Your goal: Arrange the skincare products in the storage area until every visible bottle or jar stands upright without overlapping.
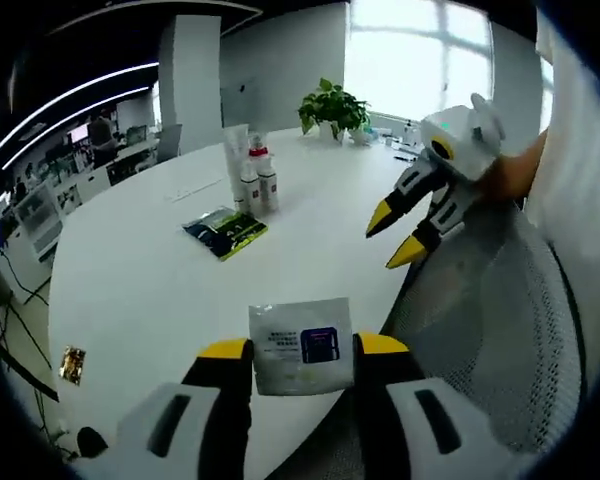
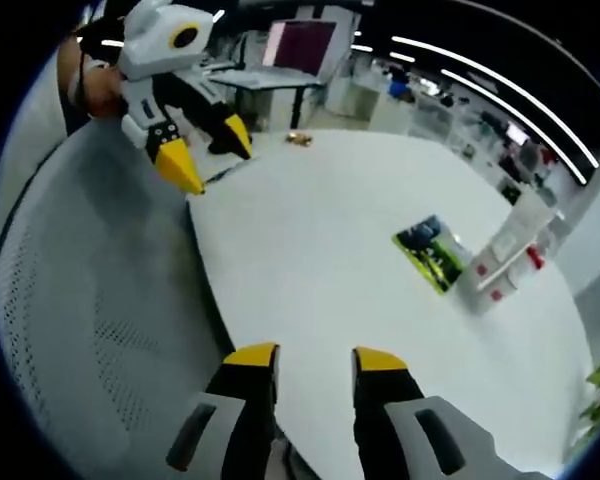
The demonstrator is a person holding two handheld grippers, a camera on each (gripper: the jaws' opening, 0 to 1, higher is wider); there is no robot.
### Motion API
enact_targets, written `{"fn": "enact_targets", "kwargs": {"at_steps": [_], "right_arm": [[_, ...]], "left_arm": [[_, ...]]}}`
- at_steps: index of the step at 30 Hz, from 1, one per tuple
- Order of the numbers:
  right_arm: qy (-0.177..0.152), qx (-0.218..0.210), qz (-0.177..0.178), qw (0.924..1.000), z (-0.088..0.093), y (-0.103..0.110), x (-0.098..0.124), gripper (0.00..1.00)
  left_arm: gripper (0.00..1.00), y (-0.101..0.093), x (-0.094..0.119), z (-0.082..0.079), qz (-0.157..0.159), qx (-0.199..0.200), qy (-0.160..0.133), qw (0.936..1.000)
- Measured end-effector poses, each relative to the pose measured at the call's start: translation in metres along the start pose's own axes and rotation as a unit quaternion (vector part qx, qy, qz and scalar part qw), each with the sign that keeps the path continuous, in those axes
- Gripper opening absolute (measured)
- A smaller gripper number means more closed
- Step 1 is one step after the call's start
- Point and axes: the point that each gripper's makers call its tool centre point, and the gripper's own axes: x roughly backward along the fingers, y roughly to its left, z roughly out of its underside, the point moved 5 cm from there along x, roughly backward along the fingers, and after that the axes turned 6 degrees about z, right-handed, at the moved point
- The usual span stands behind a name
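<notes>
A: Left gripper view, item by item?

B: Left tool [image 1: 302,348], at 6 o'clock: yellow-tipped jaws set apart on either side of a white sachet [image 1: 301,345] with a dark blue label. Whether the jaws press it or merely frame it, I cannot tell. Sachet lies at the near edge of the white tabletop [image 1: 150,280].

A: And the skincare products?

B: Cluster of bottles [image 1: 253,172] at 12 o'clock from the sachet, far across the tabletop: one tall white tube and two small bottles with red caps, all upright, close together. Green and black packet [image 1: 226,231] lying flat, just nearer than the bottles. Potted plant [image 1: 332,106] at 1 o'clock, at the far edge. Right tool [image 1: 400,238] at 2 o'clock, jaws parted, nothing between them, above a grey mesh chair back [image 1: 490,310].

A: Right gripper view?

B: Right tool [image 2: 315,358] at 6 o'clock: jaws parted, nothing held, over the tabletop [image 2: 310,260] edge. Left tool [image 2: 212,156] at 11 o'clock, jaws spread. Mesh chair back [image 2: 90,290] at 9 o'clock. Green packet [image 2: 432,253] at 2 o'clock; bottles [image 2: 508,258] just beyond it at 3 o'clock, red caps visible.
</notes>
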Motion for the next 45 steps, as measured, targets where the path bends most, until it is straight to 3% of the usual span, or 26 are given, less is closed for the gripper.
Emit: {"fn": "enact_targets", "kwargs": {"at_steps": [3, 5, 6, 8, 10, 13, 14, 15, 17, 18, 20, 24, 26, 30, 32, 35, 41, 42, 43, 45], "right_arm": [[0.014, -0.043, -0.035, 0.9984, 0.0, 0.005, -0.002, 0.33], [0.007, -0.062, -0.041, 0.9972, -0.006, 0.004, -0.004, 0.33], [-0.004, -0.105, -0.059, 0.9927, -0.013, 0.009, -0.005, 0.34], [-0.027, -0.144, -0.072, 0.9866, -0.024, 0.01, -0.008, 0.39], [-0.041, -0.198, -0.087, 0.9756, -0.034, 0.013, -0.01, 0.43], [-0.063, -0.266, -0.131, 0.9528, -0.049, 0.018, -0.009, 0.4], [-0.087, -0.309, -0.131, 0.9381, -0.055, 0.016, -0.009, 0.39], [-0.102, -0.331, -0.135, 0.9285, -0.059, 0.015, -0.008, 0.37], [-0.113, -0.39, -0.17, 0.898, -0.065, 0.019, -0.007, 0.35], [-0.109, -0.404, -0.177, 0.8909, -0.066, 0.02, -0.008, 0.34], [-0.109, -0.395, -0.189, 0.8924, -0.07, 0.026, -0.012, 0.32], [-0.1, -0.389, -0.228, 0.8868, -0.083, 0.042, -0.018, 0.32], [-0.106, -0.394, -0.237, 0.8817, -0.092, 0.046, -0.019, 0.3], [-0.098, -0.391, -0.24, 0.8831, -0.098, 0.048, -0.024, 0.2], [-0.085, -0.404, -0.253, 0.8751, -0.099, 0.052, -0.026, 0.19], [-0.049, -0.388, -0.272, 0.8793, -0.093, 0.061, -0.029, 0.19], [-0.041, -0.377, -0.277, 0.8829, -0.089, 0.066, -0.032, 0.06], [-0.042, -0.375, -0.28, 0.8826, -0.089, 0.066, -0.032, 0.04], [-0.042, -0.384, -0.286, 0.8769, -0.09, 0.067, -0.032, 0.02], [-0.043, -0.382, -0.287, 0.8776, -0.091, 0.068, -0.031, 0.0]], "left_arm": [[0.35, 0.005, 0.001, 0.005, -0.005, 0.016, 0.009, 0.9998], [0.35, 0.007, 0.003, 0.003, -0.011, 0.022, -0.002, 0.9997], [0.35, 0.007, 0.003, 0.003, -0.013, 0.027, -0.003, 0.9995], [0.35, 0.007, 0.004, 0.003, -0.017, 0.02, -0.002, 0.9996], [0.35, 0.005, 0.003, 0.003, -0.017, 0.012, -0.001, 0.9998], [0.35, 0.003, 0.003, 0.003, -0.015, 0.004, 0.001, 0.9999], [0.35, 0.003, 0.003, 0.003, -0.016, 0.001, 0.002, 0.9999], [0.35, 0.003, 0.003, 0.003, -0.016, -0.002, 0.003, 0.9999], [0.35, 0.003, 0.003, 0.003, -0.015, -0.006, 0.005, 0.9999], [0.35, 0.002, 0.003, 0.003, -0.015, -0.009, 0.005, 0.9998], [0.35, 0.002, 0.003, 0.002, -0.014, -0.012, 0.004, 0.9998], [0.35, -0.002, 0.003, 0.0, -0.008, -0.027, 0.001, 0.9996], [0.35, -0.005, 0.001, 0.001, -0.005, -0.039, 0.007, 0.9992], [0.35, -0.011, 0.001, -0.001, -0.002, -0.076, 0.009, 0.997], [0.35, -0.014, 0.0, -0.001, 0.0, -0.085, 0.009, 0.9964], [0.35, -0.015, 0.0, -0.001, 0.002, -0.095, 0.011, 0.9954], [0.35, -0.019, 0.002, -0.005, 0.008, -0.108, -0.001, 0.9941], [0.35, -0.02, 0.001, -0.005, 0.009, -0.112, 0.0, 0.9937], [0.35, -0.02, 0.001, -0.005, 0.01, -0.115, 0.0, 0.9934], [0.35, -0.02, 0.001, -0.005, 0.009, -0.115, 0.003, 0.9933]]}}
